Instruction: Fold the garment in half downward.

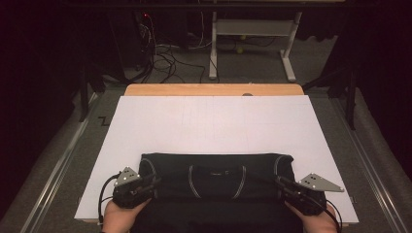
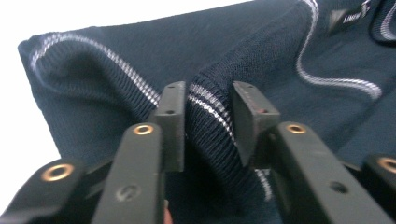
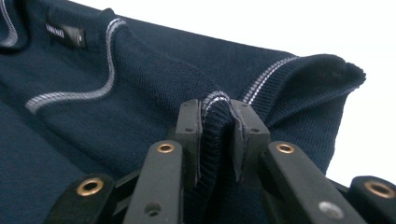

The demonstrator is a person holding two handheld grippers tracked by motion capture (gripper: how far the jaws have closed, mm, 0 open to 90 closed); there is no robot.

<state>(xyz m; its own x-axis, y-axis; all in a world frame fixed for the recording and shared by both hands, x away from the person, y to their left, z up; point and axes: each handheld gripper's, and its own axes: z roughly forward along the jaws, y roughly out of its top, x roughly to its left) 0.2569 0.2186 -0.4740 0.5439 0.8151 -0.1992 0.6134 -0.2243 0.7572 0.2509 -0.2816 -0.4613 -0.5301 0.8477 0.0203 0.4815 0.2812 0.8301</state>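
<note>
A dark navy knit sweater point(image 1: 216, 174) with thin white stripes lies folded across the near part of a white board point(image 1: 214, 121). Its neckline and label point(image 2: 348, 17) face up. My left gripper point(image 1: 154, 183) is at the sweater's left end. In the left gripper view its jaws point(image 2: 208, 100) are shut on a raised fold of ribbed, striped edge. My right gripper point(image 1: 282, 183) is at the right end. In the right gripper view it point(image 3: 217, 109) pinches a thin fold of the striped edge tightly. A hand holds each gripper at the bottom of the high view.
The white board lies on a wooden table point(image 1: 214, 90) whose far edge shows. Beyond it stand a white desk frame point(image 1: 252, 29) and a tangle of floor cables point(image 1: 160, 53). Metal rails point(image 1: 58, 170) run along both sides. Bare board stretches behind the sweater.
</note>
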